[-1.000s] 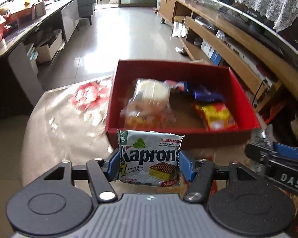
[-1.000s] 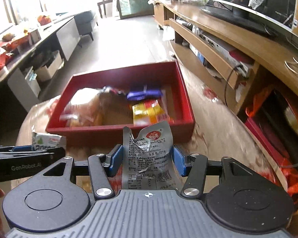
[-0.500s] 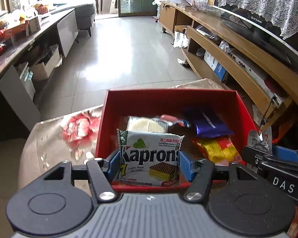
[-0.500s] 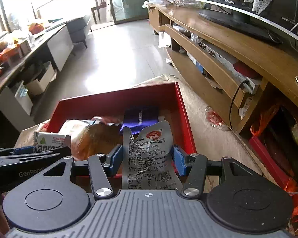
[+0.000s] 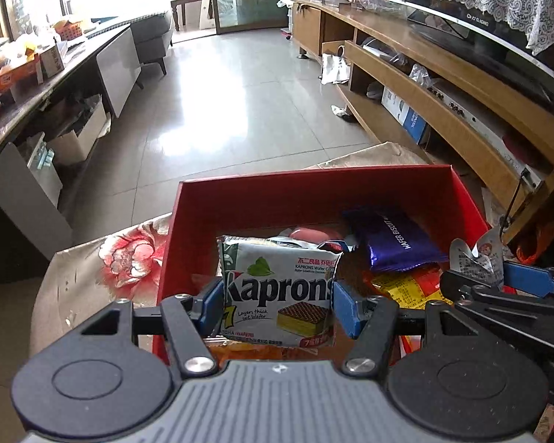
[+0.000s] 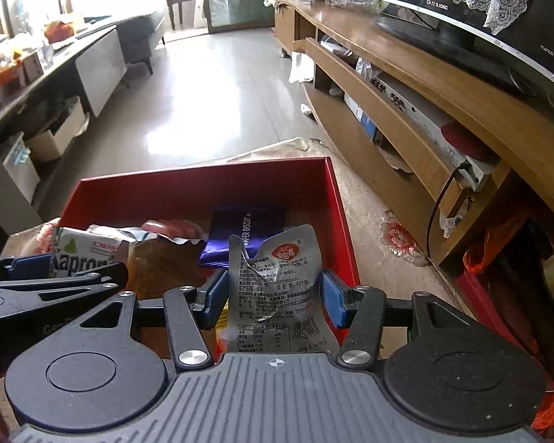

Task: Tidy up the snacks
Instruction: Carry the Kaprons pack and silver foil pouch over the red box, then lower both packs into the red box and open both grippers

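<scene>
left gripper (image 5: 279, 304) tilted down, clamping wafer pack (image 5: 277, 291) over red box (image 5: 314, 192) near edge | right gripper (image 6: 273, 295) alongside, clamping silver pouch (image 6: 277, 277) | box on floral-cloth table (image 5: 92, 277) | tiled floor (image 5: 240, 110)

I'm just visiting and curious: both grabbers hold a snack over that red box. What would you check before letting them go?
1. Left gripper clamps the Kaprons wafer pack: ok.
2. Right gripper clamps the silver pouch: ok.
3. Both packs over the red box: ok.
4. Bare floor under them for landing: cannot tell.
5. Grippers apart from each other: ok.
6. Purple wafer biscuit pack inside, out of the way: ok.
</scene>
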A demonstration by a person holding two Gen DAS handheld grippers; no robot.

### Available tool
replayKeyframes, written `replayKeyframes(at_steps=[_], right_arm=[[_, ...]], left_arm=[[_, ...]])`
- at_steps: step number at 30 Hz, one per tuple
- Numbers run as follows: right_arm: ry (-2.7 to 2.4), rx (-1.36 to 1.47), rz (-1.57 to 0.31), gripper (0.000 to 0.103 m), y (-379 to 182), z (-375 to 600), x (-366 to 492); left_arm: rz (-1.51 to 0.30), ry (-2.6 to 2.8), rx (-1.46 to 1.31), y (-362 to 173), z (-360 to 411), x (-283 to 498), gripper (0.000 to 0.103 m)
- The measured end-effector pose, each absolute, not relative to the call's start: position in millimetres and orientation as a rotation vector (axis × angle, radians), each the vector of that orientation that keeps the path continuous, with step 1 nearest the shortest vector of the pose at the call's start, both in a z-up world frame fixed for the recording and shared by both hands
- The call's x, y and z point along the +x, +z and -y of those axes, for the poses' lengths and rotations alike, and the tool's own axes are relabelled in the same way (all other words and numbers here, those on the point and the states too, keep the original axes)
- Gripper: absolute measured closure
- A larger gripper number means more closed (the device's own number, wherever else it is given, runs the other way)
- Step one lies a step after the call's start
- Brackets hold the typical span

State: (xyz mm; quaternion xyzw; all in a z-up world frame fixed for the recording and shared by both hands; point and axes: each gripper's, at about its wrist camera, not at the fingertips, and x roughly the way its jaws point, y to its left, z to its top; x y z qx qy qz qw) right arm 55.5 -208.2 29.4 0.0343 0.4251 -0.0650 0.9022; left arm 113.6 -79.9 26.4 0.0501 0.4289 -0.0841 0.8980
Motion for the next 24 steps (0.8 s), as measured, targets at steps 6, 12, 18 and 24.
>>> replayKeyframes(at_steps=[6,12,18,24], right_arm=[[-0.154,0.062,-0.886,0.041,23.1,210.7,62.8],[-0.160,0.053,-0.890,0.040,19.4,211.2,63.1],[-0.155,0.048,-0.892,0.039,17.9,210.6,63.7],[-0.163,0.047,-0.876,0.038,21.0,212.0,61.8]], left_arm=[[-0.883,-0.174,0.117,24.1,82.0,115.8,0.043],[-0.881,-0.181,0.121,23.6,86.0,115.2,0.042],[-0.884,-0.181,0.122,23.7,84.4,116.2,0.041],[-0.881,-0.176,0.122,24.8,86.2,116.3,0.037]])
